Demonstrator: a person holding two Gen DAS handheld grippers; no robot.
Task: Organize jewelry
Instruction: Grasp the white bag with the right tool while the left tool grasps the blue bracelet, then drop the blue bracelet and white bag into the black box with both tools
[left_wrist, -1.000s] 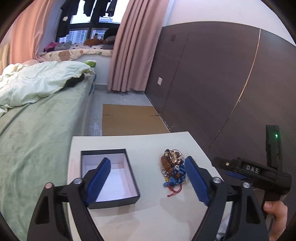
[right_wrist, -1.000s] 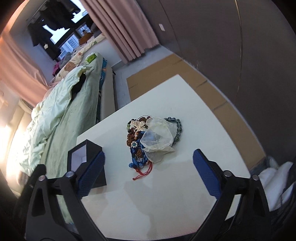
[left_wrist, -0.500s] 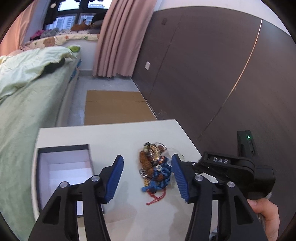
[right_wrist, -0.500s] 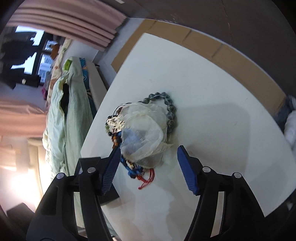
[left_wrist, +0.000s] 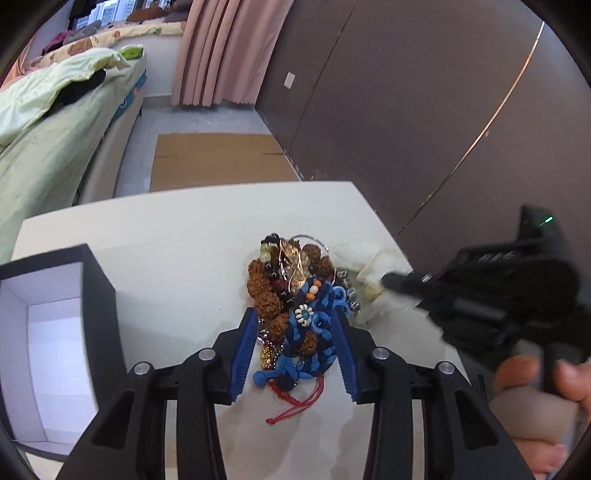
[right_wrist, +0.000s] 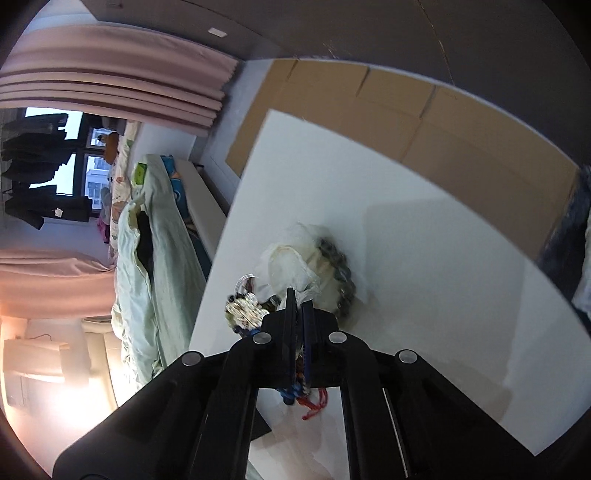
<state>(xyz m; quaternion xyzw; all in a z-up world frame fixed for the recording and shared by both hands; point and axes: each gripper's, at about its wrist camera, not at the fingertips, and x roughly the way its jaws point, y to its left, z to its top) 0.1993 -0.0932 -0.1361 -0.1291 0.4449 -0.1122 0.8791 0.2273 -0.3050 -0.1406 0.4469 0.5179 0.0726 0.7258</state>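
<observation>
Jewelry (left_wrist: 295, 310) lies heaped near the middle of the white desk (left_wrist: 177, 236), a tangle of blue cord, brown beads and a red string. The left hand-held gripper (left_wrist: 295, 347) straddles the heap's near end, its blue pads (left_wrist: 245, 354) spread apart on either side and not pressing it. At 3 o'clock from the heap, the right hand-held gripper (right_wrist: 298, 306) is clenched on a sheer white pouch (right_wrist: 291, 266). An open black box (left_wrist: 55, 332) sits at 9 o'clock, just beside the left gripper
</observation>
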